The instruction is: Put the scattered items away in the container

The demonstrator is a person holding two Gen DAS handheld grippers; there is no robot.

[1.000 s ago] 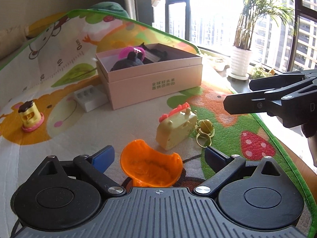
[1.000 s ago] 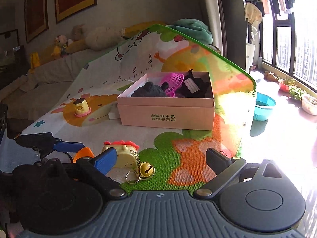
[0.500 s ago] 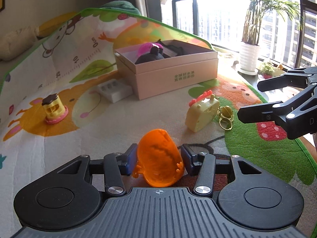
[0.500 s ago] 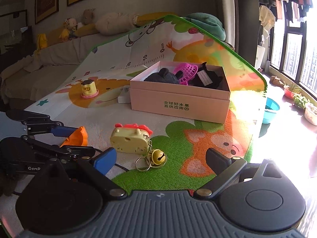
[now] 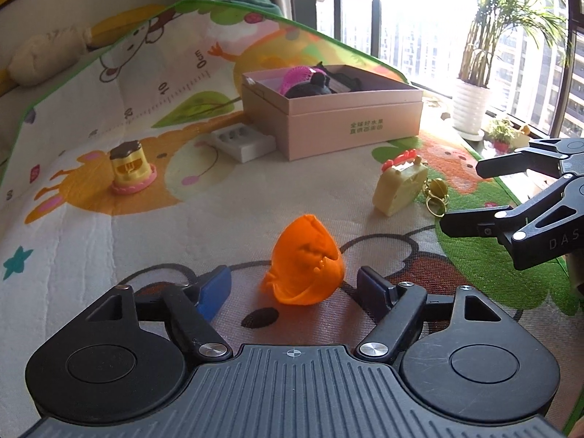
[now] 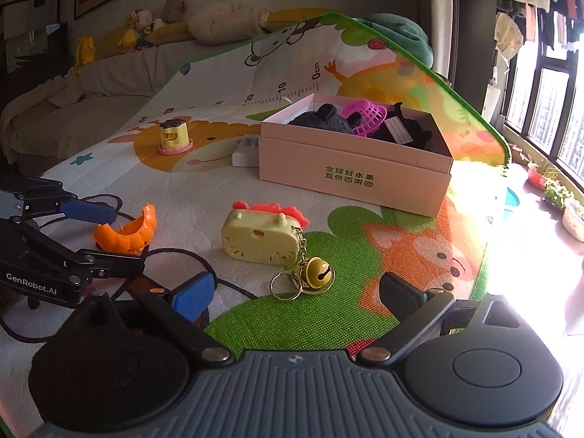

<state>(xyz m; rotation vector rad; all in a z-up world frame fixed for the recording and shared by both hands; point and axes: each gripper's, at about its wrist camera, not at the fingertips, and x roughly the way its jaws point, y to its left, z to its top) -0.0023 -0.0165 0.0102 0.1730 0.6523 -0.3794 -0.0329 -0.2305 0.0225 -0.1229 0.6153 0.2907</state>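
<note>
An orange toy shell [image 5: 304,268] lies on the play mat between the open jaws of my left gripper [image 5: 297,288], touching neither pad; it also shows in the right wrist view [image 6: 126,231]. My right gripper [image 6: 295,292] is open and empty, just short of a yellow toy [image 6: 261,235] with a bell keyring [image 6: 315,275]. The pink box [image 6: 350,171] stands behind, holding dark plush items and a pink basket [image 6: 367,115]. A small yellow and pink toy [image 5: 130,171] sits at the left.
A white tray-like block [image 5: 242,142] lies beside the box's left end. The mat's green edge [image 5: 525,281] runs at the right, with potted plants [image 5: 471,102] and windows beyond. A sofa with plush toys [image 6: 146,29] lies at the back.
My left gripper shut on the orange shell half a second ago, then opened; the shell now lies free between the jaws. Both grippers have drawn back a little.
</note>
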